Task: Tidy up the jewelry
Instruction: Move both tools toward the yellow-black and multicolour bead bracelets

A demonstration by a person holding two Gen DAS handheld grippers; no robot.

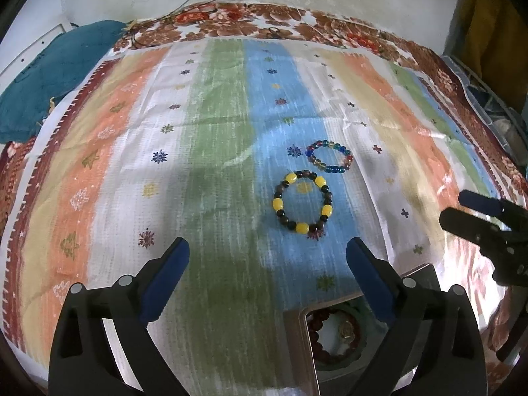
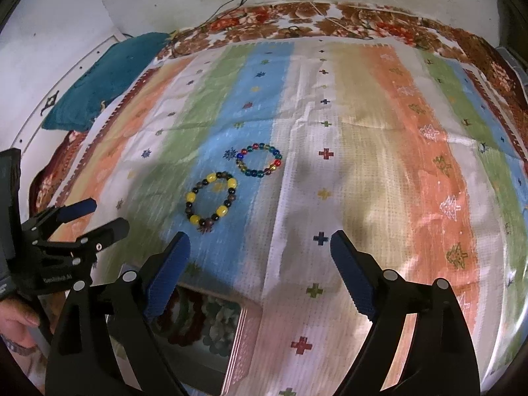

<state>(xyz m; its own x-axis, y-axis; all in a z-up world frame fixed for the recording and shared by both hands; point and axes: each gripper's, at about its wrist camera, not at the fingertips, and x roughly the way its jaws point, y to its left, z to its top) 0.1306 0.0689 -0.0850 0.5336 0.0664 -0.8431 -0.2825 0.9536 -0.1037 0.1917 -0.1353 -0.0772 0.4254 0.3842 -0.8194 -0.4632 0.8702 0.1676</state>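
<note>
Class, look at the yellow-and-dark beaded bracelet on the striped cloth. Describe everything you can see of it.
The yellow-and-dark bracelet is a closed ring of glossy beads: oval yellow ones alternating with smaller round black and brownish ones. It lies flat on the blue stripe of the striped cloth, just short of the multicoloured bracelet; whether they touch is unclear. Nothing grips it.

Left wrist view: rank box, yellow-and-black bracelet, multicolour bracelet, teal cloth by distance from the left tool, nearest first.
Measured from the left tool:
1. Box, low right, under the tool's right finger, bracelets already inside.
2. Yellow-and-black bracelet, just ahead, slightly right, on the blue stripe.
3. Multicolour bracelet, right behind it, further right.
4. Teal cloth, far upper left, at the mat's edge.
</note>
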